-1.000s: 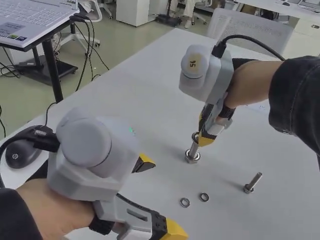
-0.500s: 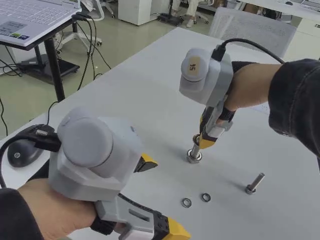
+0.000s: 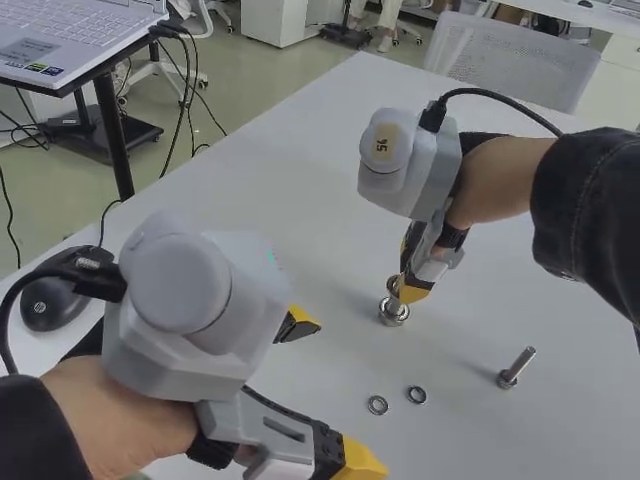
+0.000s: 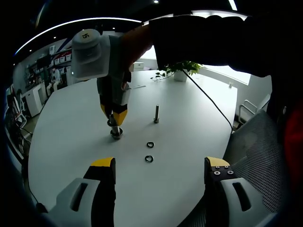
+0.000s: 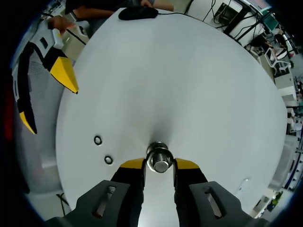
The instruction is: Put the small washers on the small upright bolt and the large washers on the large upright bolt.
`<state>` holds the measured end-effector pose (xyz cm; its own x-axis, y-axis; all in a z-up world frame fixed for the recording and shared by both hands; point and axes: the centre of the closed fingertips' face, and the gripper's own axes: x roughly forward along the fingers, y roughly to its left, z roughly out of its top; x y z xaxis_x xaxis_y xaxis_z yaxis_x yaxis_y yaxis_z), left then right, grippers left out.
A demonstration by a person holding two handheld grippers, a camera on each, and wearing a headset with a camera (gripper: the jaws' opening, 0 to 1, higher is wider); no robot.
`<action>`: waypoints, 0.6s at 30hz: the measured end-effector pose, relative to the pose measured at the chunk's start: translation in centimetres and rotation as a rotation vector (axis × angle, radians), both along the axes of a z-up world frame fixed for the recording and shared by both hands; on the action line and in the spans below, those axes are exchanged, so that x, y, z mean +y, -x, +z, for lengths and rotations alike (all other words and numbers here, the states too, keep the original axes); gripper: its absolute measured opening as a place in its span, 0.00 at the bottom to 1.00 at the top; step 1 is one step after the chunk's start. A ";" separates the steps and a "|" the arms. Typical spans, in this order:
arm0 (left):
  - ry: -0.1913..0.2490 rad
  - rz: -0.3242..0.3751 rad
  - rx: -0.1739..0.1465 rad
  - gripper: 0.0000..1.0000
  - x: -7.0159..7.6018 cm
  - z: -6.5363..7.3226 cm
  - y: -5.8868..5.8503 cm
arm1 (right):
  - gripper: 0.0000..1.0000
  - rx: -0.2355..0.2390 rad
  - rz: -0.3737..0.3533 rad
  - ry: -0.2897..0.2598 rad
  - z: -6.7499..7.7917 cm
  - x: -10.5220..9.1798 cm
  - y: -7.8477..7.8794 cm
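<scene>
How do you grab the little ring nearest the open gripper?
Probably from straight above, pinching the small washer across its outer rim. It lies flat on the table, so nothing sticks up to grab sideways. The other washer lies close beside it, so keep the jaws clear of that one.

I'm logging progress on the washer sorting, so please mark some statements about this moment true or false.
1. Two small washers lie loose on the table. True.
2. The left gripper holds a washer. False: its jaws are open and empty.
3. The right gripper has its jaws on either side of the large bolt. True.
4. The small bolt has tipped over. False: it stands upright.
5. The mouse lies between the bolts. False: it sits at the table edge, away from both.
</scene>
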<state>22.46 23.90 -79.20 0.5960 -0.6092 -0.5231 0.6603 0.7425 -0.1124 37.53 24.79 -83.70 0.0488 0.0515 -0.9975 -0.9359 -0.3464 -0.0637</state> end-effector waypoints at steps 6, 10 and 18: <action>0.003 0.000 0.000 0.76 0.0 0.1 -0.1 | 0.24 0.011 -0.012 0.007 -0.6 -0.2 -0.3; 0.005 0.002 0.000 0.76 0.0 0.3 -0.2 | 0.24 0.018 -0.015 0.007 -1.0 -0.2 -0.6; 0.005 0.004 0.002 0.76 0.0 0.4 -0.5 | 0.24 0.027 -0.018 0.010 -1.7 -0.3 -0.9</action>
<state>23.01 23.88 -78.82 0.5976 -0.6090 -0.5215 0.6567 0.7450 -0.1173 38.41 24.45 -85.43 0.0226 0.0404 -0.9989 -0.9434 -0.3297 -0.0347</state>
